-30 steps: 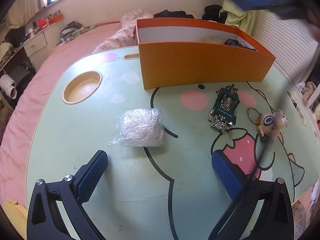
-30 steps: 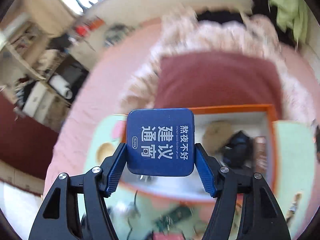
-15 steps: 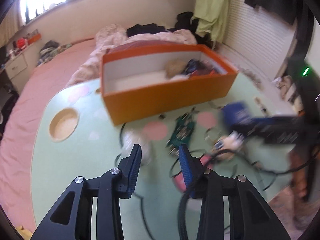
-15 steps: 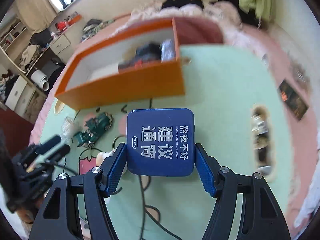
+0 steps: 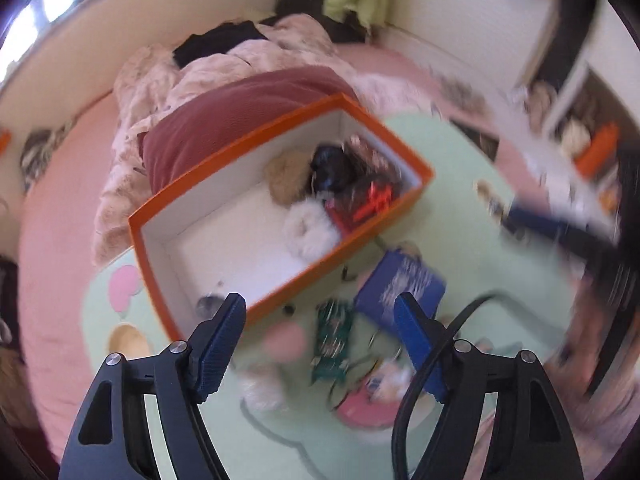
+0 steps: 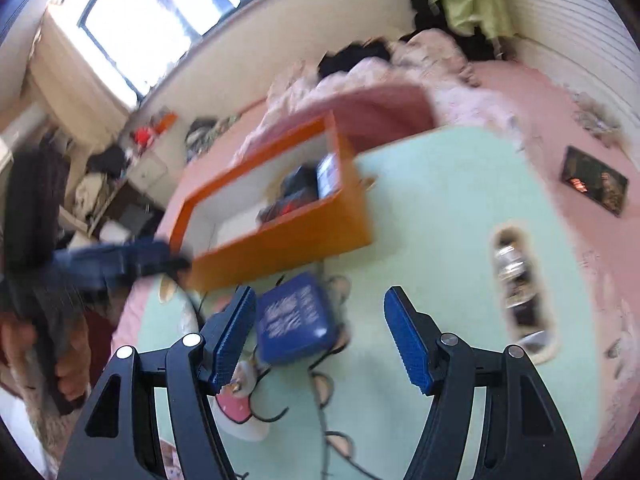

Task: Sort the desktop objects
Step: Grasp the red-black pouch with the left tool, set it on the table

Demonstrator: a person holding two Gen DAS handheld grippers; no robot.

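The blue tin (image 6: 295, 323) with white lettering is out of my right gripper (image 6: 320, 332), blurred, over the green table (image 6: 436, 240) in front of the orange box (image 6: 288, 244). It also shows in the left wrist view (image 5: 400, 290). My right gripper is open and empty. My left gripper (image 5: 320, 344) is open and empty, high above the table. Below it lie the green toy car (image 5: 332, 344) and a keychain figure (image 5: 384, 376). The orange box (image 5: 280, 292) holds several items at its right end.
A round cup recess (image 5: 128, 342) is in the table's left side and a slot (image 6: 516, 280) on its right. A pink bed (image 6: 540, 92) with rumpled bedding surrounds the table. A black cable (image 5: 424, 372) crosses my left gripper's right finger.
My right gripper has opened and let go of the blue tin, which now is beside the orange box. My left gripper has risen, swung over the box and opened wider.
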